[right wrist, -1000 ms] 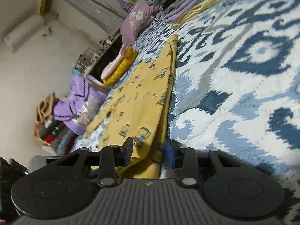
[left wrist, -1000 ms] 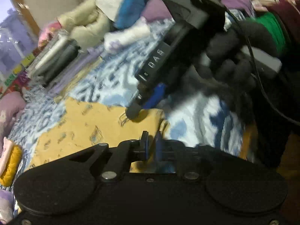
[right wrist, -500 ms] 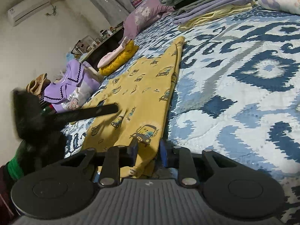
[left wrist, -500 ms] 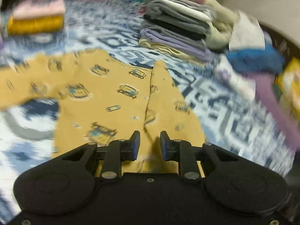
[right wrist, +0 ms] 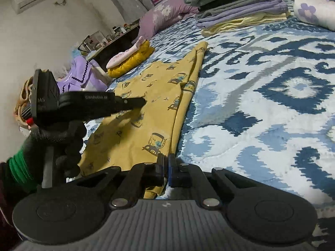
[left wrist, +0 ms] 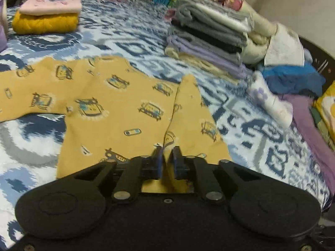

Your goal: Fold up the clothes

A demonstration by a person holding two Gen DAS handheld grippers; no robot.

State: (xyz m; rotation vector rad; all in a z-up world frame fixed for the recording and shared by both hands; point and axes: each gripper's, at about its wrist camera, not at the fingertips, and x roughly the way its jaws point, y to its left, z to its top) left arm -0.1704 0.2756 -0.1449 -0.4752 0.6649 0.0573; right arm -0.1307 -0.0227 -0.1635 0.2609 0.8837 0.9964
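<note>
A yellow printed garment [left wrist: 117,108] lies spread on the blue patterned bed cover [left wrist: 129,33], with one side folded over along a crease. My left gripper [left wrist: 167,159] is nearly shut around a raised fold at the garment's near hem. In the right wrist view the garment [right wrist: 146,113] lies to the left, and the left gripper [right wrist: 138,102] reaches over it from a gloved hand. My right gripper [right wrist: 166,165] is shut on the garment's near right corner edge.
A stack of folded grey, black and lilac clothes [left wrist: 211,33] stands at the back right. A folded pink and mustard pile [left wrist: 46,14] lies at the back left. Loose clothes [left wrist: 293,77] lie along the right edge. A purple garment [right wrist: 83,75] sits beside the bed.
The left gripper swung from facing the right gripper to over the garment, and its jaws narrowed on a fold. The right gripper's jaws closed on the corner edge.
</note>
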